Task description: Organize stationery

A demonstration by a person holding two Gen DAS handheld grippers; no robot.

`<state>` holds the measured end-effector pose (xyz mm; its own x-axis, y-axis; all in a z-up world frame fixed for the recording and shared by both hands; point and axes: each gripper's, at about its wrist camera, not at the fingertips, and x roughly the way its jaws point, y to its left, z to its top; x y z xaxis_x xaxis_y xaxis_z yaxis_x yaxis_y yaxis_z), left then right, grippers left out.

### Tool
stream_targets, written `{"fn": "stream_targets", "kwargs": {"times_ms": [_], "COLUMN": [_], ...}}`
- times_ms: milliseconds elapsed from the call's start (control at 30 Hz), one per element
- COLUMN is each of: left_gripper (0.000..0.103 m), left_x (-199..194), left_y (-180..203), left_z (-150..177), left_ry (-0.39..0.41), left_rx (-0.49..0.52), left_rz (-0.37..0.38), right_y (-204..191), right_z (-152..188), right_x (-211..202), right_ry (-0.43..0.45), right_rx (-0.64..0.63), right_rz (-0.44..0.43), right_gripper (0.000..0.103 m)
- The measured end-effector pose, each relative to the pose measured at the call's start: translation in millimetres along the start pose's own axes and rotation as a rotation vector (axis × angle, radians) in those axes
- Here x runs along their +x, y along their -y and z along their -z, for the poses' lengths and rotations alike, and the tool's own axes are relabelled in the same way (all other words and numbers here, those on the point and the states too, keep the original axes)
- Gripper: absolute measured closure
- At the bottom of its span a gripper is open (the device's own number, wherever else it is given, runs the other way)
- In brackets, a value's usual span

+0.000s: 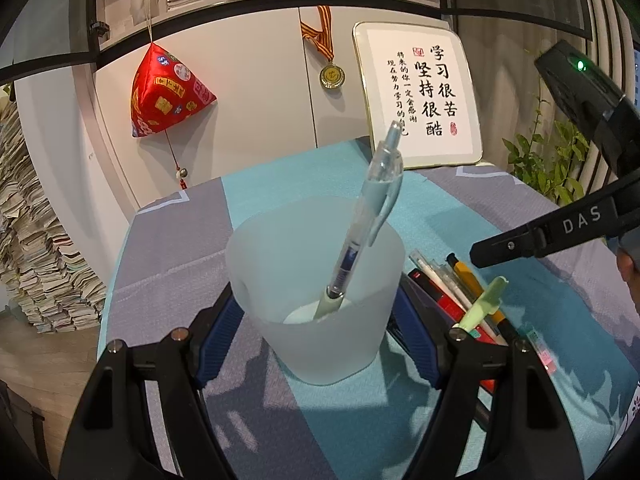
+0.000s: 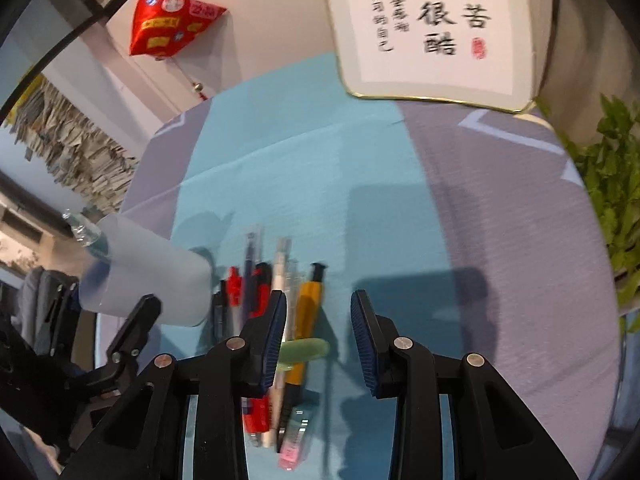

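My left gripper [image 1: 320,340] is shut on a frosted plastic cup [image 1: 320,280], its blue pads pressing both sides. A clear pen [image 1: 376,200] stands tilted in the cup. Right of the cup lies a pile of pens [image 1: 460,296] on the teal cloth, with a pale green one [image 1: 484,300] across them. My right gripper [image 2: 319,304] hangs open just above that pile [image 2: 260,292]. An orange pen [image 2: 310,308] lies below the gap, near the left finger, and nothing is gripped. One of its fingers [image 1: 520,242] shows above the pile. The cup [image 2: 152,272] sits to the left.
A framed calligraphy board [image 1: 420,96] leans on the cabinet at the back of the table. A red pouch [image 1: 168,96] and a medal [image 1: 331,76] hang there. A plant [image 1: 548,160] stands at the right and stacked papers [image 1: 32,240] at the left. A pink eraser pen [image 2: 292,446] lies near me.
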<state>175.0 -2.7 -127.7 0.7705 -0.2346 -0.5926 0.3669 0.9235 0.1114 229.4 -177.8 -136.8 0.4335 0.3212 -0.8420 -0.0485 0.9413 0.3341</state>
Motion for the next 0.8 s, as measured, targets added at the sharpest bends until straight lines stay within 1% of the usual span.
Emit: {"fn": "stream_targets", "kwargs": {"times_ms": [67, 167, 233, 333, 367, 433, 533, 633, 700, 800], "left_gripper": [0.029, 0.029, 0.029, 0.029, 0.029, 0.029, 0.029, 0.029, 0.029, 0.03], "left_x": [1, 0, 0, 0, 0, -1, -2, -5, -11, -14], "left_y": [2, 2, 2, 0, 1, 1, 1, -1, -4, -8], "left_z": [1, 1, 1, 1, 1, 1, 1, 0, -1, -1], "left_ry": [-0.003, -0.002, -0.002, -0.003, -0.003, -0.003, -0.001, 0.014, 0.034, 0.049], "left_rx": [0.008, 0.012, 0.009, 0.007, 0.007, 0.009, 0.008, 0.001, -0.013, -0.031], "left_rz": [-0.007, -0.008, -0.007, -0.004, -0.005, -0.005, -0.007, -0.013, -0.004, 0.01], "right_y": [-6, -7, -8, -1, 4, 11, 12, 4, -2, -4], "right_z": [0, 3, 4, 3, 3, 2, 0, -3, -4, -5], "right_x": [3, 14, 21, 24, 23, 22, 23, 27, 29, 22], "right_ry": [-0.006, -0.031, -0.05, -0.048, -0.045, -0.043, -0.044, -0.042, -0.034, -0.006], "right_rx": [-0.021, -0.02, -0.021, -0.008, 0.008, 0.036, 0.038, 0.012, -0.004, 0.009], "right_rz": [0.023, 0.035, 0.068, 0.114, 0.115, 0.097, 0.094, 0.114, 0.127, 0.105], "right_gripper": [0.068, 0.068, 0.068, 0.068, 0.069, 0.078, 0.084, 0.086, 0.087, 0.087]}}
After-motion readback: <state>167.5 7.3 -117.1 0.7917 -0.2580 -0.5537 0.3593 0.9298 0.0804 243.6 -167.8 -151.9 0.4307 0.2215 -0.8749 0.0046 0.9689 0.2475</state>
